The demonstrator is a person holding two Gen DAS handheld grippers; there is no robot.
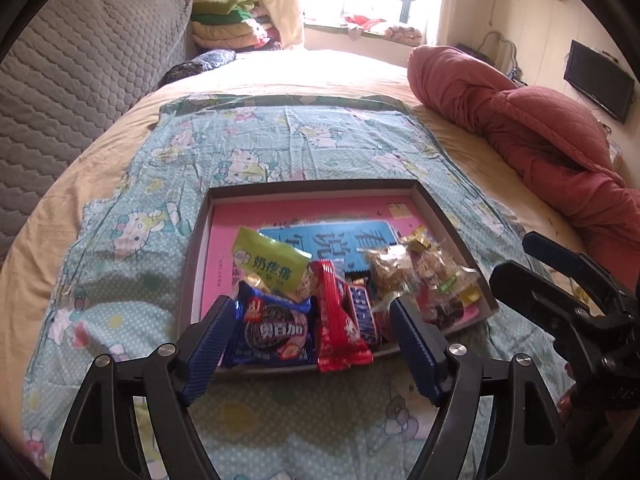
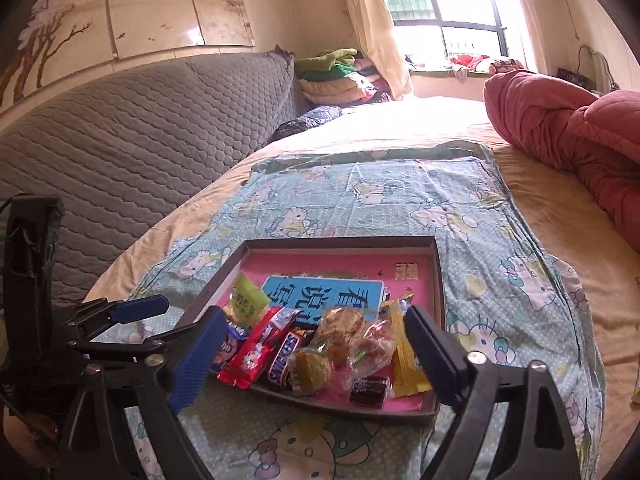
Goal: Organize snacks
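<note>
A shallow grey tray with a pink bottom lies on the bed and holds a heap of snacks at its near end. In the left wrist view I see a blue Oreo pack, a red wrapper, a Snickers bar, a green packet and clear-wrapped cakes. In the right wrist view I see the red wrapper, the Snickers bar, the cakes, a yellow packet and a dark candy. My left gripper is open and empty, just short of the tray's near edge. My right gripper is open and empty, above the tray's near edge.
The tray rests on a Hello Kitty cloth spread over a beige bed. A red quilt is bunched at the right. A grey padded headboard runs along the left. Folded bedding is stacked by the window.
</note>
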